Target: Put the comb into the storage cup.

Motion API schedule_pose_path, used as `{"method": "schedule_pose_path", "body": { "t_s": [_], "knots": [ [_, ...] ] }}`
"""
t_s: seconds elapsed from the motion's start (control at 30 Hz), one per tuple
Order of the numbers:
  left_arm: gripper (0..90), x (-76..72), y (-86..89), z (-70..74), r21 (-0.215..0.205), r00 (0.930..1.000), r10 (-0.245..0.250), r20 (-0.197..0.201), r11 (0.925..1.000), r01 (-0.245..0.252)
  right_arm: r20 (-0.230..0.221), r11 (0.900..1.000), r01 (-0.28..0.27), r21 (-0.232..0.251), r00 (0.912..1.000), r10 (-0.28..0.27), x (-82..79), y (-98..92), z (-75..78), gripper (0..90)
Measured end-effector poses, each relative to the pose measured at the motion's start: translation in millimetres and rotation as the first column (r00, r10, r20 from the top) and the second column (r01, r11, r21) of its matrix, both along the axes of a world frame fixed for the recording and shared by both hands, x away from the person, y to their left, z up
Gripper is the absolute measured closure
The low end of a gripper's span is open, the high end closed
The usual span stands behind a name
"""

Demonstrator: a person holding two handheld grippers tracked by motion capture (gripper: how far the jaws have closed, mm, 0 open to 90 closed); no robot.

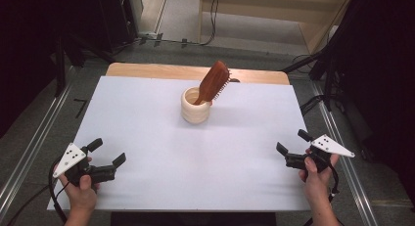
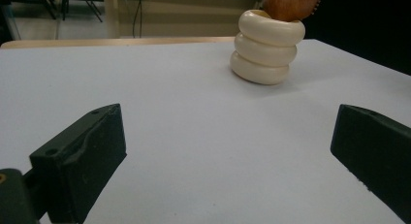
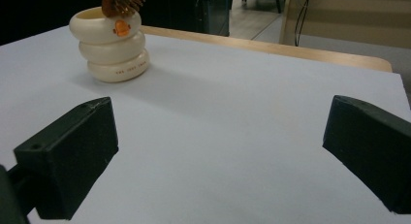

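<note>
High view looks down over the desk; both claw views sit low, facing the shared cup.

Black tools, dotted grey plates, cables

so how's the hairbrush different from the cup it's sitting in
The hairbrush is reddish-brown wood; the cup is cream. The hairbrush leans tilted, head sticking out above the rim; the cup stands upright on the table. The hairbrush is flat and long; the cup looks like three stacked rings. Neither is touched by a gripper.
</note>
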State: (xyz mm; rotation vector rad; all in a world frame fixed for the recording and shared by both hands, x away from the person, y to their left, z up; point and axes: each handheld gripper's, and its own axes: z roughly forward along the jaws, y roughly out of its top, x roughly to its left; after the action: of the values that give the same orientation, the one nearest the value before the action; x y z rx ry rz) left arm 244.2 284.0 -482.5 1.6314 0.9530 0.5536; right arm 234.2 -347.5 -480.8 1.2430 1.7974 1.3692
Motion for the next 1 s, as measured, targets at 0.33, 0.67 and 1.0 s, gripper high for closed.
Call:
{"method": "schedule_pose_path", "body": {
  "t_s": [0.33, 0.67, 1.0],
  "knots": [
    [0.0, -0.1, 0.0, 0.0, 0.001, 1.0000, 0.001, 0.000, 1.0000, -0.001, -0.016, 1.000, 0.017, -0.004, 0.9997, -0.017, -10.5, -11.4, -7.5, 0.0],
    [0.0, 0.0, 0.0, 0.0, 0.003, 1.0000, 0.000, -0.001, 1.0000, 0.000, -0.024, 0.999, 0.047, 0.001, 0.9986, -0.046, -22.4, -24.2, -13.7, 0.0],
    [0.0, -0.2, -0.1, 0.1, 0.004, 1.0000, -0.003, 0.000, 1.0000, 0.003, -0.043, 0.998, 0.056, 0.004, 0.9975, -0.055, -34.0, -32.2, -25.1, 0.0]
  ]
}}
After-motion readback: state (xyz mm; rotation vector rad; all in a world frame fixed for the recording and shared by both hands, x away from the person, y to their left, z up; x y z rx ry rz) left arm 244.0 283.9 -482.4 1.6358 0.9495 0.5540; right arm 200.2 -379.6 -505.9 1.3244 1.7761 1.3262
